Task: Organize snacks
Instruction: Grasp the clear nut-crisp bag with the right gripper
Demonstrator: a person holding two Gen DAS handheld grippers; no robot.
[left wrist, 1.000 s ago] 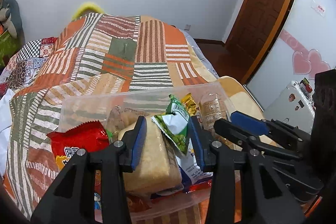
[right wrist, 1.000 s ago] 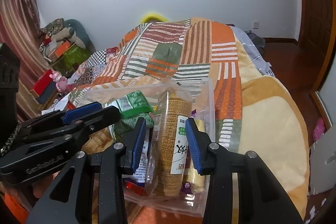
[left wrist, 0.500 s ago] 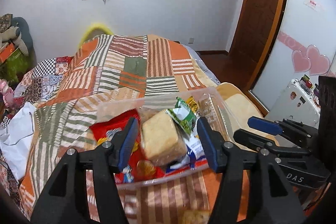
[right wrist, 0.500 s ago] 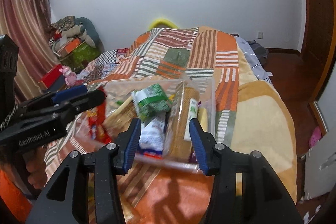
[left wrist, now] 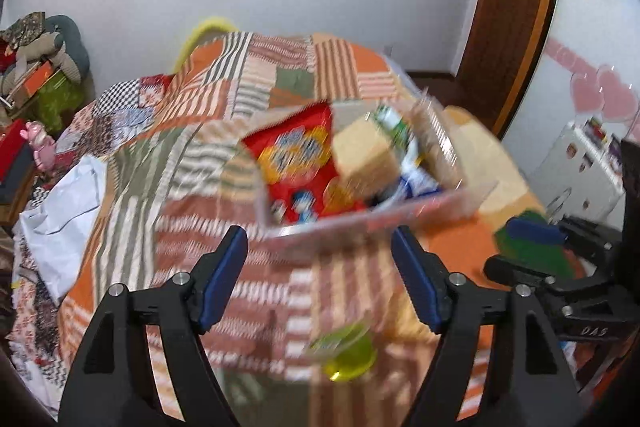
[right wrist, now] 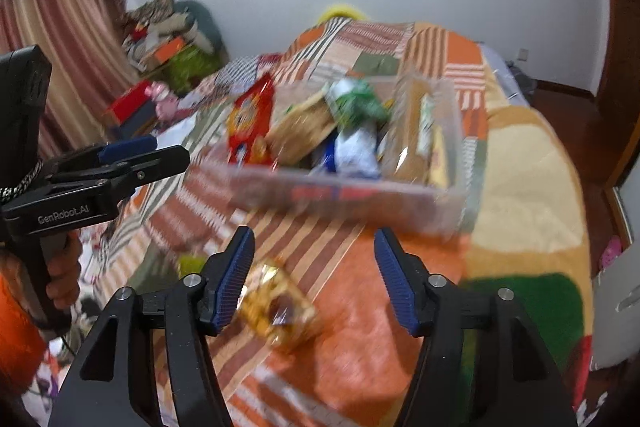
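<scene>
Clear plastic bin [left wrist: 472, 199] sits on the bed, on the striped patchwork quilt [left wrist: 192, 163], packed w/ snacks. Red snack bag [left wrist: 296, 155] lies along its left side, tan cracker block [left wrist: 366, 157] next to it, green-and-white packet [right wrist: 356, 103] poking up mid-bin, tall biscuit sleeve [right wrist: 420, 131] standing vs the right wall. Picture's smeared w/ motion, so labels can't be read.

Left gripper [left wrist: 320, 279] hangs short of the bin's near wall, blue pads well apart; jaws have just been opening, nothing between them but quilt. Right gripper [right wrist: 314, 277] same story: jaws apart, just been opening, nothing clamped, also on the near side of the bin.

Loose stuff on the quilt, outside the bin: a yellow-green item [left wrist: 348, 351] low in the left view, near the gripper, too blurred to ID. Gold-wrapped snack [right wrist: 278, 307] lies just beside the right gripper's left pad in the right view, not touched as far as I can tell.

A person's hand [right wrist: 60, 279] grips the left tool's handle at the left edge of the right view.
</scene>
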